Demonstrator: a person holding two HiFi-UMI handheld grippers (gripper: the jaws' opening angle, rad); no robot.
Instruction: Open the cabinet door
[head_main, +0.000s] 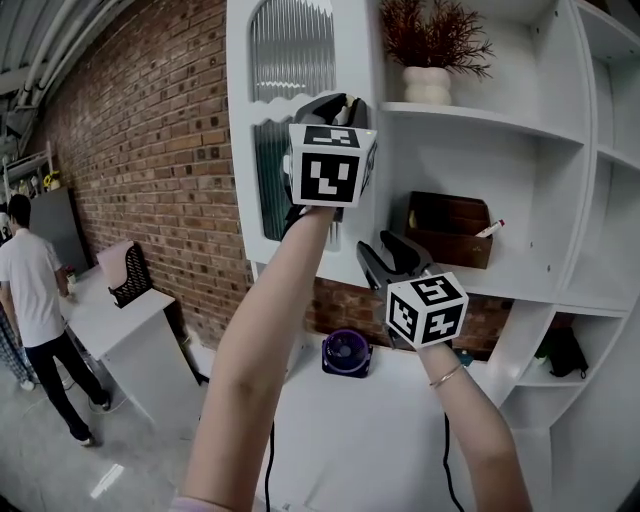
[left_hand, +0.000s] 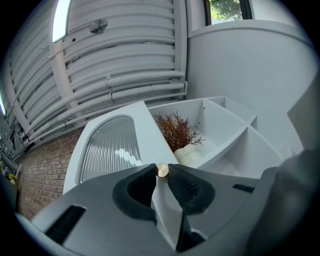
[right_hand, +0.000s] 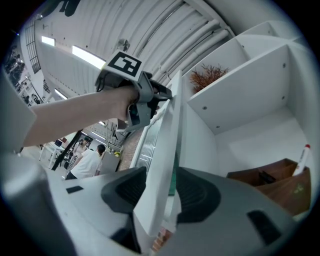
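filling the right half of the head view is a tall white cabinet (head_main: 565, 200) of open shelves, set against a brick wall (head_main: 150, 150) that runs off to the upper left. the cabinet door (head_main: 290, 50), white with ribbed glass, hangs at the top centre of that frame. the left gripper (head_main: 338, 102) is raised against the cabinet door's right edge, its marker cube (head_main: 327, 165) facing the camera. the right gripper (head_main: 383, 250) sits lower and to the right, just beside the cabinet door's bottom corner.

the left gripper view shows what the cube hides from the head view. there the left gripper (left_hand: 161, 173) is clamped on a small brass knob (left_hand: 162, 170), a tip pressing it from either side. the glass panel (left_hand: 112, 147) is at the upper left, and a dried plant (left_hand: 175, 131) stands in a pale vase (left_hand: 187, 156) on the shelf behind.

in the right gripper view the cabinet door (right_hand: 167, 145) is seen edge-on, running up between the jaws of the right gripper (right_hand: 160, 180), which stand apart. a thin gap shows on the right side, and i cannot tell whether the left pad touches. that view alone catches the left gripper (right_hand: 161, 96) from below, at the cabinet door's edge.

a brown box (head_main: 450, 228) sits on the middle shelf, and a purple fan (head_main: 346, 353) stands below the shelves.
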